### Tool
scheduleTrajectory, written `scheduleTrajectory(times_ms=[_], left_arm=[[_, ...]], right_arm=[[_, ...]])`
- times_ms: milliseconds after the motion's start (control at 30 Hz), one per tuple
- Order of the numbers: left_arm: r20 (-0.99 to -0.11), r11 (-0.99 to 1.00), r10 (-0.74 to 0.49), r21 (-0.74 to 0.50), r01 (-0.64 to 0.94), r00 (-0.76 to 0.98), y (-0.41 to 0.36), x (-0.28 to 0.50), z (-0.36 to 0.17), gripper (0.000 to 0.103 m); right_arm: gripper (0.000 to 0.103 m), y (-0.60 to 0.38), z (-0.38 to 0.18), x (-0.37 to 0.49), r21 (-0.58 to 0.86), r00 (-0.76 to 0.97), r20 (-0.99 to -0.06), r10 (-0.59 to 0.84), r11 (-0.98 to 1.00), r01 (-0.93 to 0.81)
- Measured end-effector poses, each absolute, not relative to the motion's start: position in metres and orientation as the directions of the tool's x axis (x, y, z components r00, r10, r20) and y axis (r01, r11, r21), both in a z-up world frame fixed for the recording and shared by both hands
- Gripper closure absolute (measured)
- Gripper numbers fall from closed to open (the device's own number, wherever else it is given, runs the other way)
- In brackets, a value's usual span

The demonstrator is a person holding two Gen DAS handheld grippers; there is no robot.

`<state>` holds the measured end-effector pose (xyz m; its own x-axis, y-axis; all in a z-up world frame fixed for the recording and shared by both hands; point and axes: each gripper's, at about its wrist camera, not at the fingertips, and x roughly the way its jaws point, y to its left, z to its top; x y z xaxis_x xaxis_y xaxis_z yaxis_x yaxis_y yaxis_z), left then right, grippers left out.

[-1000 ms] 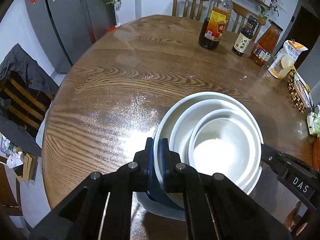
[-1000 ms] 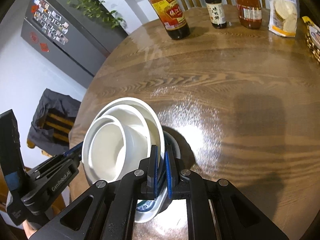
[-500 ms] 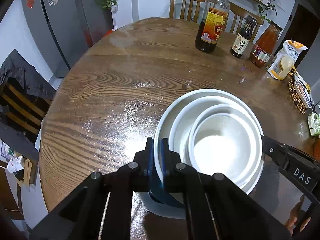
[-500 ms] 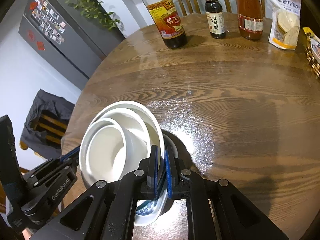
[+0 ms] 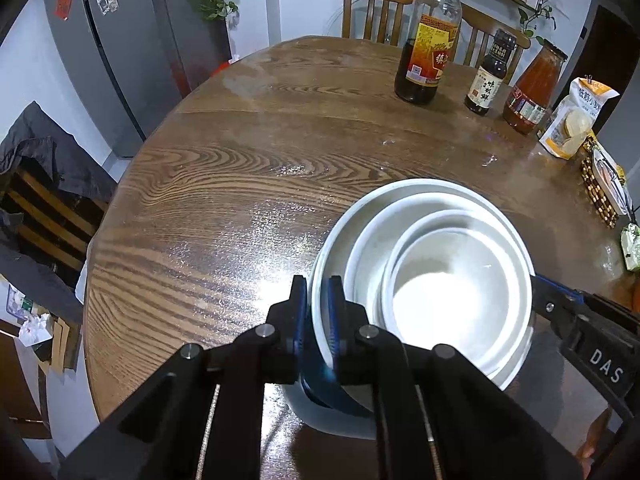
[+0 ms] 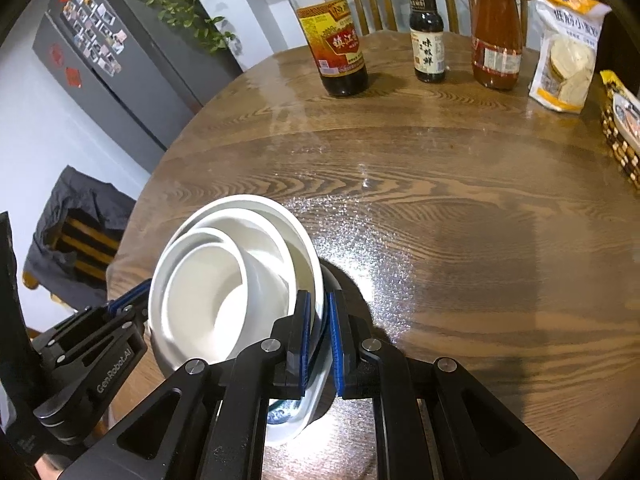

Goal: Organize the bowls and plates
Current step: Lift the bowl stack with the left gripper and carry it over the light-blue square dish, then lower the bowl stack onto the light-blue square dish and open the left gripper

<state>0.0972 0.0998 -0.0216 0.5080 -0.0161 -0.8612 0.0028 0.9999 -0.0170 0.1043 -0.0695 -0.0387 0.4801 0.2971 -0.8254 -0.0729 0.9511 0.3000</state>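
Here, left wrist view:
Left gripper [image 5: 318, 312]: its two blue-padded fingers [image 5: 299, 312] stand on either side of the rim of the outer white bowl; they are opening now, and the rim is between them.
Bowl stack [image 5: 424, 280]: three white bowls, one inside another, on the near part of the round wooden desk [image 5: 240, 184]. Under them there is a pale dish with a blue band, seen only in part.
Right gripper [image 5: 560, 304]: it comes in from the right side and meets the opposite rim of the stack.
Far edge of desk: a large dark sauce bottle [image 5: 426, 40], a small dark bottle [image 5: 489, 74], a red sauce bottle [image 5: 534, 88] and a yellow snack bag [image 5: 576, 120], well apart from the bowls.

Right wrist view:
Right gripper [image 6: 318, 344]: its fingers are clamped on the rim of the stack, pads pressing on both sides.
Bowl stack [image 6: 232, 280]: it is tilted toward the left side of the picture; its lower edge seems close to the desk [image 6: 460, 220], but I cannot tell if it touches.
Left gripper [image 6: 132, 304]: it is at the far rim of the stack.
Background: a grey fridge [image 6: 120, 60] with magnets, and wooden chairs behind the desk.
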Motion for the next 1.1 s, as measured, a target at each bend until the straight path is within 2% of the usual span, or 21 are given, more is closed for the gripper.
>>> scheduleTrajectory(times_ms=[133, 200, 300, 633, 800, 1100], left_arm=[[-0.859, 1.000, 0.002, -0.005, -0.012, 0.511, 0.102, 0.098, -0.021, 0.082], [-0.858, 1.000, 0.012, 0.003, -0.019, 0.513, 0.104, 0.097, -0.021, 0.072], [-0.856, 1.000, 0.021, 0.007, -0.029, 0.516, 0.106, 0.096, -0.022, 0.066], [-0.853, 0.999, 0.040, 0.021, -0.042, 0.521, 0.107, 0.095, -0.021, 0.057], [-0.847, 0.998, 0.052, 0.029, -0.051, 0.529, 0.108, 0.093, -0.019, 0.046], [-0.848, 0.998, 0.053, 0.026, -0.059, 0.527, 0.110, 0.090, -0.020, 0.043]], right_arm=[[0.092, -0.070, -0.039, 0.105, 0.290, 0.477, -0.831, 0.287, 0.954, -0.069], [0.092, -0.071, -0.039, 0.104, 0.294, 0.480, -0.828, 0.289, 0.953, -0.067], [0.092, -0.070, -0.039, 0.104, 0.285, 0.485, -0.828, 0.282, 0.956, -0.068], [0.092, -0.069, -0.027, 0.100, 0.240, 0.524, -0.816, 0.244, 0.968, -0.077], [0.088, -0.072, -0.024, 0.095, 0.263, 0.534, -0.802, 0.266, 0.961, -0.082], [0.088, -0.068, -0.015, 0.085, 0.257, 0.558, -0.785, 0.269, 0.961, -0.101]])
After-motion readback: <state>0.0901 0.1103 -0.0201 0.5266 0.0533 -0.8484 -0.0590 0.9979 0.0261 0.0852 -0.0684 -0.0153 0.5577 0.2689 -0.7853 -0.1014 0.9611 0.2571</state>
